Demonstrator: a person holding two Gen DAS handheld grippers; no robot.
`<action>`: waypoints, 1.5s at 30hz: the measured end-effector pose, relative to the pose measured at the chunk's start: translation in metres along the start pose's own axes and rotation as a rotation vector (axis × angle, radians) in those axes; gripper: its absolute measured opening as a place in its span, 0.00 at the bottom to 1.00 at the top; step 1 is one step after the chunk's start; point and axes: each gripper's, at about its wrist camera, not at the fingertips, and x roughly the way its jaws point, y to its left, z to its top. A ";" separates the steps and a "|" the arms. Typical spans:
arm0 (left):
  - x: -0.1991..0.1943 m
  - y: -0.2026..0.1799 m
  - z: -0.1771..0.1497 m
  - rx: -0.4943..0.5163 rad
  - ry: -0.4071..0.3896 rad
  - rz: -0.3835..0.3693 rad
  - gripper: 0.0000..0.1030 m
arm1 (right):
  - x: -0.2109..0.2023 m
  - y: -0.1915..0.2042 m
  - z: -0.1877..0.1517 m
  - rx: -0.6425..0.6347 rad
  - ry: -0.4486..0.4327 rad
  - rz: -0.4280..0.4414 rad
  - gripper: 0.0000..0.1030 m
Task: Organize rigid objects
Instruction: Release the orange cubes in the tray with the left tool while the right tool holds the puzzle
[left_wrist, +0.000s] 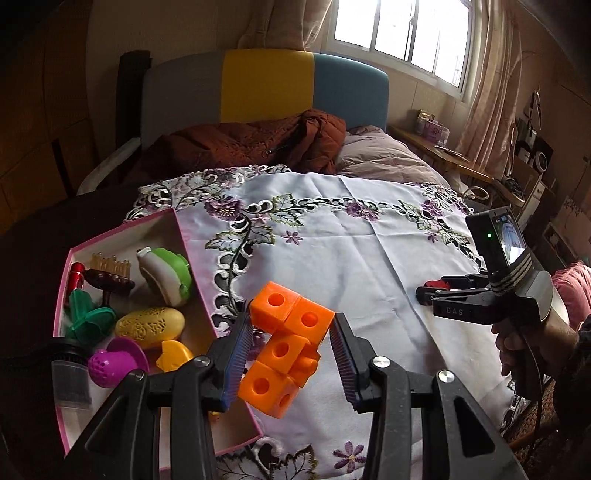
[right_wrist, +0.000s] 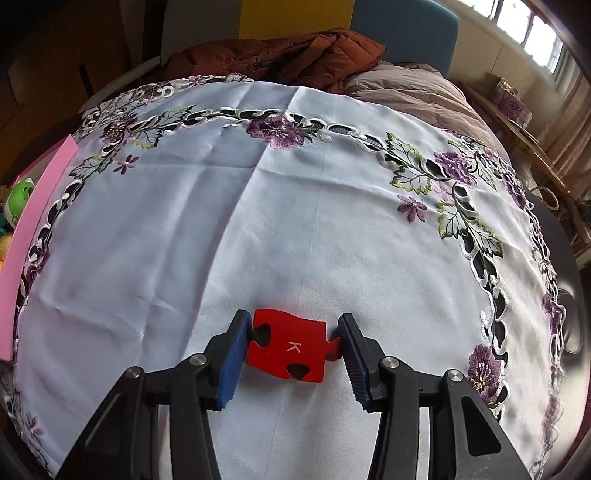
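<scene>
Left claw (left_wrist: 291, 354) stood open around orange blocks (left_wrist: 284, 343) at the pink box's (left_wrist: 207, 306) near edge, likely bound for the toys already gathered inside. Only its left pad seemed to touch them. Right claw (right_wrist: 291, 350) straddled a red puzzle piece (right_wrist: 290, 345) lying flat on the cloth (right_wrist: 258, 229), pads at its sides, grip unclear

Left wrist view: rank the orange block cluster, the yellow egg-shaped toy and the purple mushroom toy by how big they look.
1. orange block cluster, though it sits nearest the camera.
2. yellow egg-shaped toy and purple mushroom toy: too close to rank.
</scene>
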 end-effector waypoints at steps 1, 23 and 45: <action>-0.002 0.004 -0.001 -0.009 0.000 0.004 0.43 | 0.000 0.001 0.000 -0.006 -0.004 -0.004 0.48; -0.055 0.131 -0.042 -0.261 -0.007 0.151 0.42 | -0.001 0.004 -0.001 -0.046 -0.017 -0.029 0.47; -0.027 0.142 -0.061 -0.275 0.076 0.163 0.43 | -0.002 0.004 -0.002 -0.059 -0.020 -0.042 0.47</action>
